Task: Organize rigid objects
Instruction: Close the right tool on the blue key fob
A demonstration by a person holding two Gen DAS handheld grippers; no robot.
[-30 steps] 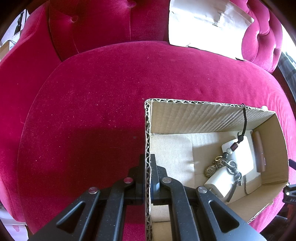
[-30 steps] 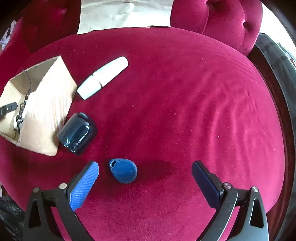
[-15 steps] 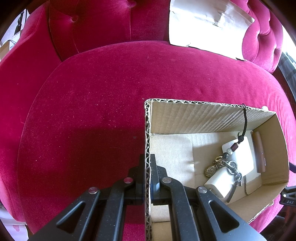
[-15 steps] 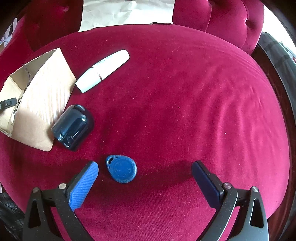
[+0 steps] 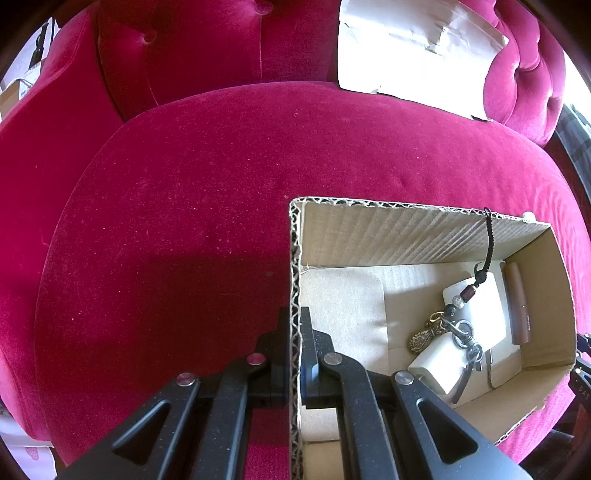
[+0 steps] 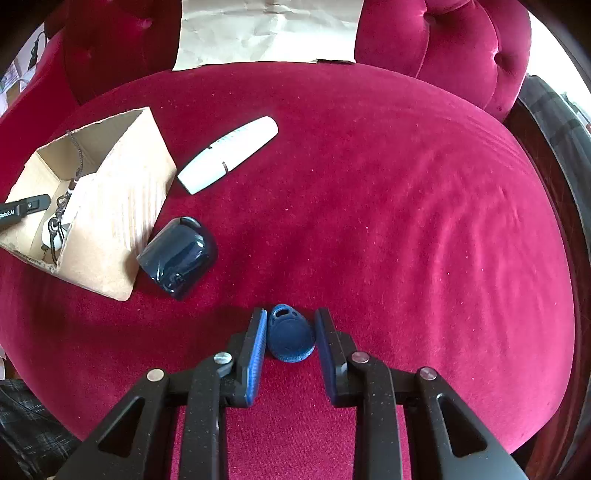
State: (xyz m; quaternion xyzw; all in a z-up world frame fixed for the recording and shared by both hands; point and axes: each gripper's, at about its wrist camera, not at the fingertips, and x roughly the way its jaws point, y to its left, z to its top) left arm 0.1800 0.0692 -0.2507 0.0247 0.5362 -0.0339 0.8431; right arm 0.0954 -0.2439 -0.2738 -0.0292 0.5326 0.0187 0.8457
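My left gripper (image 5: 294, 332) is shut on the near wall of an open cardboard box (image 5: 406, 232) on the red seat. Inside lie a white charger (image 5: 439, 363), a keychain with beads (image 5: 456, 321) and a brown stick (image 5: 517, 306). My right gripper (image 6: 291, 332) has its jaws closed in around a blue key fob (image 6: 290, 338) on the cushion; small gaps show beside the fob. A dark blue case (image 6: 179, 254) and a white remote (image 6: 229, 157) lie beside the box (image 6: 114, 206).
A flat sheet of cardboard (image 6: 266, 29) leans on the tufted red backrest (image 5: 207, 48); it also shows in the left wrist view (image 5: 413, 55). The seat cushion (image 6: 406, 221) stretches to the right. A dark chair edge (image 6: 554, 129) runs at the far right.
My right gripper has moved down and left over the blue fob, and its jaws have narrowed from wide open to either side of it. The left gripper and box have not moved.
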